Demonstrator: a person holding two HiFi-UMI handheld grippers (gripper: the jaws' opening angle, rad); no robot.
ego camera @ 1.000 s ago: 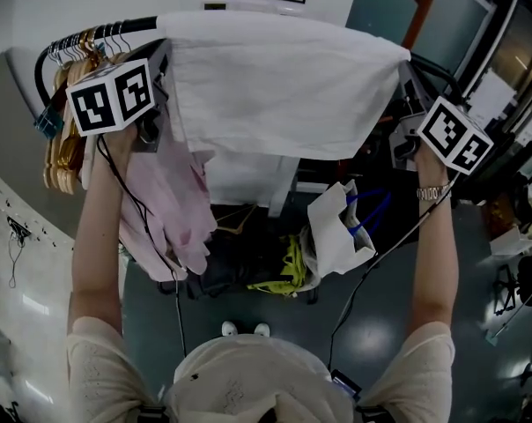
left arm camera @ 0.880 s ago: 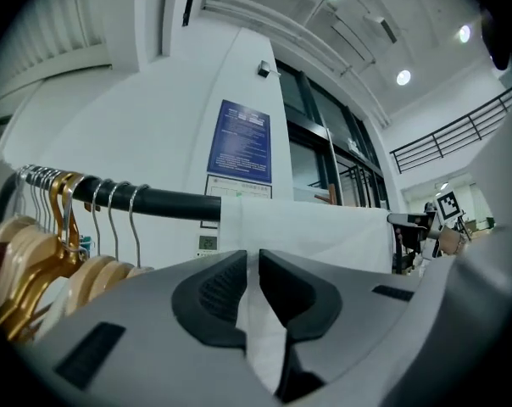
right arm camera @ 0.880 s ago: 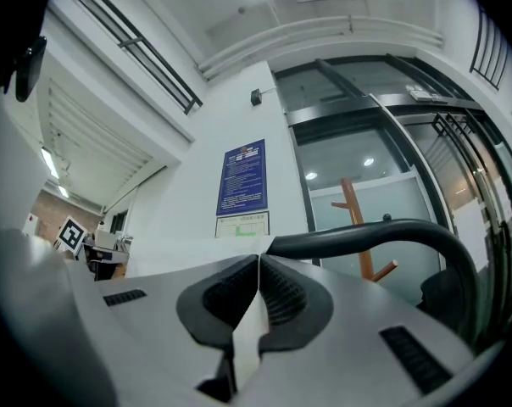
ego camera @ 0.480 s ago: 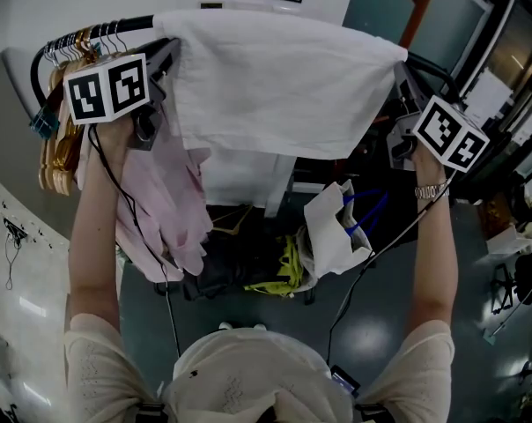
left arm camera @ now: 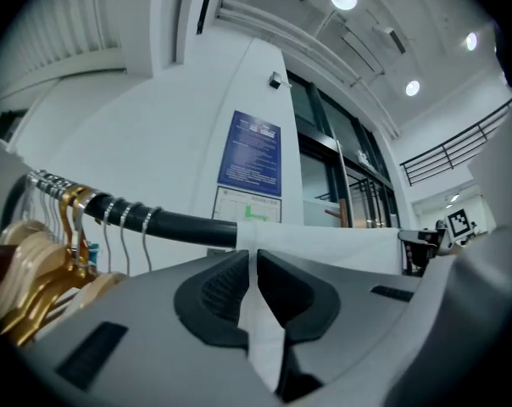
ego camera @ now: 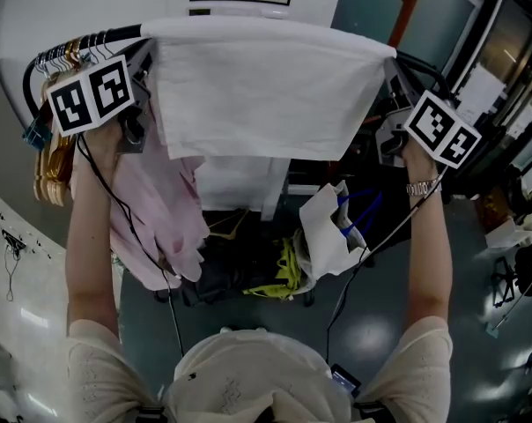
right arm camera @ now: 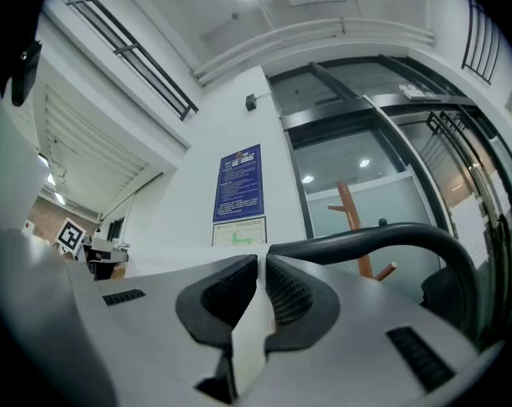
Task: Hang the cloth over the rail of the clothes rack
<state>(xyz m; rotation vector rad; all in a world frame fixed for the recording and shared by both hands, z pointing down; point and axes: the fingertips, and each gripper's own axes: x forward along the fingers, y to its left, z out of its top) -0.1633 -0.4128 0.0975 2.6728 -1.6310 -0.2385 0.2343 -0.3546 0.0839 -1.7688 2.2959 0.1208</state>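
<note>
A white cloth (ego camera: 264, 86) is stretched wide and lies over the black rail (ego camera: 83, 44) of the clothes rack, its lower edge hanging toward me. My left gripper (ego camera: 147, 69) is shut on the cloth's left edge; in the left gripper view the cloth (left arm camera: 332, 240) runs between the jaws and drapes the rail (left arm camera: 181, 225) beyond. My right gripper (ego camera: 391, 86) is shut on the right edge, and in the right gripper view a strip of cloth (right arm camera: 249, 333) is pinched between the pads, with the rail's bent end (right arm camera: 383, 237) ahead.
Wooden and metal hangers (ego camera: 53, 139) crowd the rail's left end, and a pink garment (ego camera: 165, 214) hangs beneath. A white bag (ego camera: 329, 227) and dark and yellow items (ego camera: 279, 276) sit on the rack's base. A wooden coat stand (ego camera: 403, 5) is behind.
Both grippers and the cloth shifted slightly left and up in the head view. The cloth's top edge sits more squarely over the rail. Both grips are unchanged.
</note>
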